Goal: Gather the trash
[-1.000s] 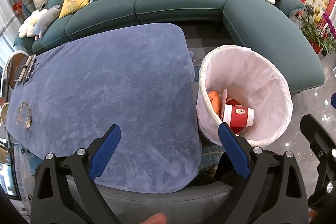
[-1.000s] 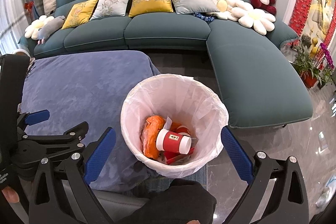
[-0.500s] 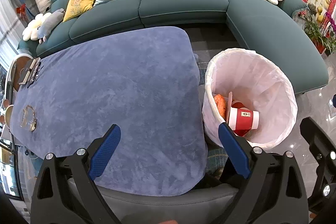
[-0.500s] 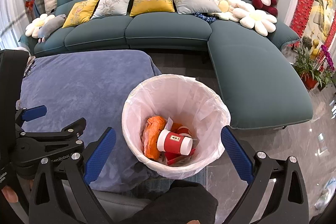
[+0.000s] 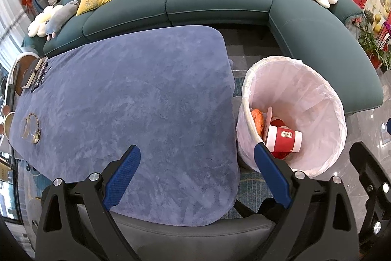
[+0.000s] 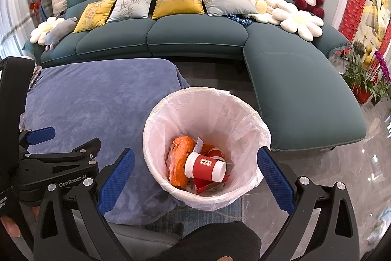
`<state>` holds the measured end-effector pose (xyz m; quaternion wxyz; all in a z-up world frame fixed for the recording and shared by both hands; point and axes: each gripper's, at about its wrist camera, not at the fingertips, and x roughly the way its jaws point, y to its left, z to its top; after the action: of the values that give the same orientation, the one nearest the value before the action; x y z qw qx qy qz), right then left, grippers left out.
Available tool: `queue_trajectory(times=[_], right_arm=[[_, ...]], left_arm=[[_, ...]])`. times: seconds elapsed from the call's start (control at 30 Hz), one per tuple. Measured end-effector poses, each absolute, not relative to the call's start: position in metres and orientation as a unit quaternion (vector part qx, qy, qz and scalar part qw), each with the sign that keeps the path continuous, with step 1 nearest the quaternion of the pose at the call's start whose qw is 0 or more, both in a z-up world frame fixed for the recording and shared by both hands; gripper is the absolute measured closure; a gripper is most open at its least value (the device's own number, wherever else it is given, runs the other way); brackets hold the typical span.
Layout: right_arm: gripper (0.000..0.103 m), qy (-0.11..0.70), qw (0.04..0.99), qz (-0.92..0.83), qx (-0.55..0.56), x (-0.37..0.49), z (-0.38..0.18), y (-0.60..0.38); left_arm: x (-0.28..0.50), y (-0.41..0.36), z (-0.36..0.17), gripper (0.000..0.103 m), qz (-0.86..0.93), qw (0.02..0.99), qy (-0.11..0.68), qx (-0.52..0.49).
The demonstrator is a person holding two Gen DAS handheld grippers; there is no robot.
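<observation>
A bin lined with a white bag stands on the floor beside the table. Inside lie a red paper cup, an orange wrapper and red scraps. My right gripper hangs open above the bin with nothing between its blue fingers. My left gripper is open too, held over the near end of the blue-covered table, its right finger overlapping the bin's rim. The left gripper also shows at the left of the right wrist view.
A teal corner sofa with cushions and plush toys curves behind the table and bin. A glass dish and dark items lie at the table's left end. Potted plants stand far right. A dark sleeve fills the bottom.
The left gripper has drawn back and risen a little, so the table and bin have slid right and down in its view. The right gripper has barely moved. Both stay open.
</observation>
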<state>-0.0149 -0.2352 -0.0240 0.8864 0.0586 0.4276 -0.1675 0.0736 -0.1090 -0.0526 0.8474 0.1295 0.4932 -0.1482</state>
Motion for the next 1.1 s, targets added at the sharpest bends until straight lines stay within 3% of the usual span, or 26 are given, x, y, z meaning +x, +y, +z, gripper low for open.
queue_trajectory(times=[1.1], right_arm=[[0.007,0.432,0.883,-0.172,0.065,-0.0195,-0.0306,-0.2408]], left_arm=[[0.0693,-0.1124,-0.0571,0.014,-0.153,0.845,0.495,0.136]])
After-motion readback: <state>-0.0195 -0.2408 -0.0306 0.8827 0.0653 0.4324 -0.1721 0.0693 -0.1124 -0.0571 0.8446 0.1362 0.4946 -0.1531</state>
